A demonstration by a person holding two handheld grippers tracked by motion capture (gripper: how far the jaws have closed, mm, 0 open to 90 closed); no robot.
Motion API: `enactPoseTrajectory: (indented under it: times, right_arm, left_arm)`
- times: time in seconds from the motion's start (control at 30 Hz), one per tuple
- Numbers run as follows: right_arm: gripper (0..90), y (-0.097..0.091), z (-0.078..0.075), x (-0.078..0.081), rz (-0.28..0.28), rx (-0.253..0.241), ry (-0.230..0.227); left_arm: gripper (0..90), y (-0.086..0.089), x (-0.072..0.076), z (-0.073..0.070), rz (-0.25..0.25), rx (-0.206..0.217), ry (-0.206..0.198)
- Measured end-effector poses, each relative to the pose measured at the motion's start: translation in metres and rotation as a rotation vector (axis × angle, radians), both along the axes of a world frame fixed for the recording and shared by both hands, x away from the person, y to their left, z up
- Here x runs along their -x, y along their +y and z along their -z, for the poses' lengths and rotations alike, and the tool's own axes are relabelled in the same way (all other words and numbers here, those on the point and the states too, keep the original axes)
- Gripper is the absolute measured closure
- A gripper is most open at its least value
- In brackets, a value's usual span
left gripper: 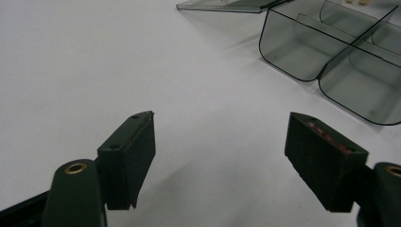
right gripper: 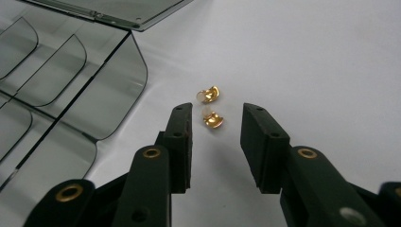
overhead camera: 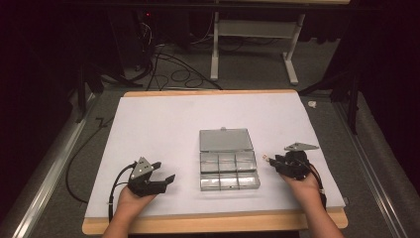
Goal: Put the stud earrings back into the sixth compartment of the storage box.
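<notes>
Two small gold earrings (right gripper: 211,108) lie on the white worktop (overhead camera: 163,124) just beside the open compartment box (overhead camera: 229,166) — light, slippery, likely easy to flick away. The right gripper (right gripper: 216,124) hangs released over the nearer one; the left gripper (left gripper: 220,142) stays clear, fingers spread — best pinched across its curved body

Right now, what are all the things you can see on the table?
White sheet: one, white, covering the wooden table.
Compartment box: one, clear grey, middle of the sheet, lid open and lying flat behind it, compartments look empty.
Gold pieces: two, shiny gold, on the sheet right of the box, just ahead of the right gripper's tips.
Left gripper: one, black, left of the box, open, nothing between its tips.
Right gripper: one, black, right of the box, open.
</notes>
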State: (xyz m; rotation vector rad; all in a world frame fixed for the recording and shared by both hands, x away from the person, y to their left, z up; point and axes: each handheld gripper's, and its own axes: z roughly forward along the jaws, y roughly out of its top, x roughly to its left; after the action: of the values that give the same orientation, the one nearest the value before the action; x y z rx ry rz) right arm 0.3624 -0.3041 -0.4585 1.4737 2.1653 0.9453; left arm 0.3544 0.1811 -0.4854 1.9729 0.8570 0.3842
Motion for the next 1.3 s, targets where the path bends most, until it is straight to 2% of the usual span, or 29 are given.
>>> enactPoseTrajectory:
  times: [0.23, 0.27, 0.33, 0.43, 0.53, 0.67, 0.73, 0.8, 1.0, 1.13, 1.3]
  right_arm:
    - [62.0, 0.002, -0.006, -0.003, 0.005, 0.000, 0.034]
    - [60.1, 0.003, -0.007, -0.005, 0.010, -0.008, 0.051]
    - [58.9, 0.004, -0.008, -0.006, 0.012, 0.015, 0.065]
    - [56.5, 0.004, -0.009, -0.006, 0.019, 0.003, 0.099]
    - [55.5, 0.004, -0.010, -0.006, 0.023, 0.007, 0.113]
    - [53.7, 0.005, -0.015, -0.007, 0.023, 0.008, 0.136]
    - [53.3, 0.006, -0.017, -0.007, 0.019, 0.024, 0.140]
    - [52.8, 0.007, -0.017, -0.007, 0.019, 0.032, 0.148]
    - [51.7, 0.009, -0.018, -0.008, 0.003, 0.037, 0.185]
    - [51.2, 0.013, -0.017, -0.010, -0.005, 0.046, 0.218]
    - [51.2, 0.014, -0.019, -0.014, -0.015, 0.052, 0.238]
  left_arm:
    - [26.1, 0.001, 0.000, 0.000, 0.008, 0.007, 0.001]
    - [26.3, 0.001, 0.000, 0.000, 0.006, 0.012, -0.004]
    - [26.9, 0.001, -0.001, 0.000, 0.007, 0.010, 0.008]
    - [26.8, 0.001, -0.001, 0.000, 0.010, 0.005, 0.014]
    - [26.8, 0.001, -0.001, 0.000, 0.002, 0.005, 0.009]
    - [26.8, 0.001, -0.001, 0.000, 0.020, 0.008, 0.010]
    - [26.8, -0.001, -0.002, 0.000, 0.033, -0.007, 0.015]
    - [27.2, -0.003, 0.000, 0.000, 0.035, -0.024, 0.003]
    - [27.5, -0.003, -0.001, 0.000, 0.051, -0.019, 0.010]
    - [27.7, -0.004, -0.001, 0.000, 0.056, -0.031, 0.009]
    - [27.7, -0.005, -0.001, 0.000, 0.070, -0.037, 0.010]
